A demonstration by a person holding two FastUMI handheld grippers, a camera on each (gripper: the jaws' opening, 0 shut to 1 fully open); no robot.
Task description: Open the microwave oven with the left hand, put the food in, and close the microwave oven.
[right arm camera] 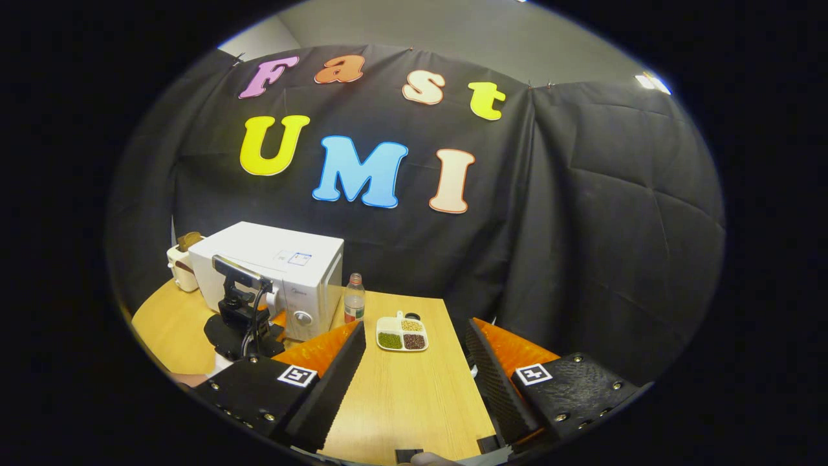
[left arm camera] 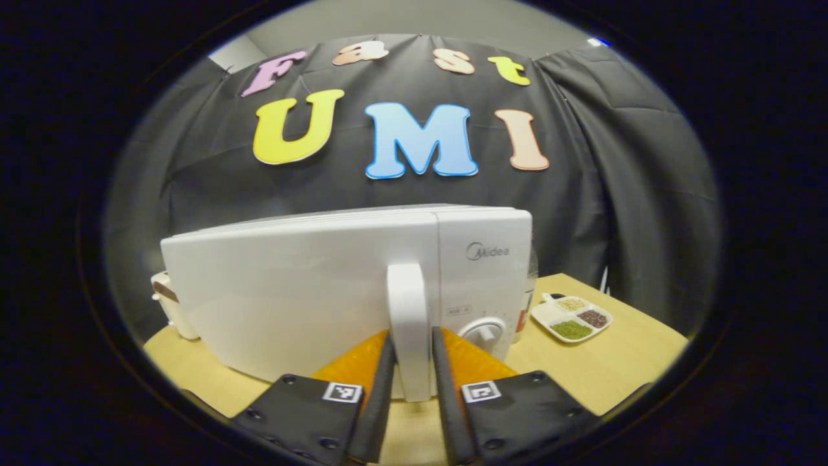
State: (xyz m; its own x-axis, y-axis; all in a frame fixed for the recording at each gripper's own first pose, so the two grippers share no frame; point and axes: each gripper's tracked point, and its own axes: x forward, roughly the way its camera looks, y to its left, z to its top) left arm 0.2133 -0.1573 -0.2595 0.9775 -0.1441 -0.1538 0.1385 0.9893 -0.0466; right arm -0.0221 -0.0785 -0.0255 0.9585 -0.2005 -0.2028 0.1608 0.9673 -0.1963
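A white microwave (left arm camera: 291, 291) stands on the wooden table with its door flush against the body. My left gripper (left arm camera: 412, 335) is shut on the upright white door handle (left arm camera: 407, 304), one finger pressing each side. In the right gripper view the microwave (right arm camera: 259, 249) sits at the left with the left gripper (right arm camera: 242, 310) at its front. The food, a white divided tray (right arm camera: 402, 334) of beans and grains, lies on the table right of the microwave; the same tray (left arm camera: 572, 318) shows in the left gripper view. My right gripper (right arm camera: 415, 329) hovers open over the table, holding nothing.
A plastic bottle (right arm camera: 354, 299) stands between microwave and tray. A small white appliance (right arm camera: 181, 265) sits behind the microwave's left end. Bare wooden table (right arm camera: 401, 401) stretches from the tray toward my right gripper. The black cloth wall closes the back and right.
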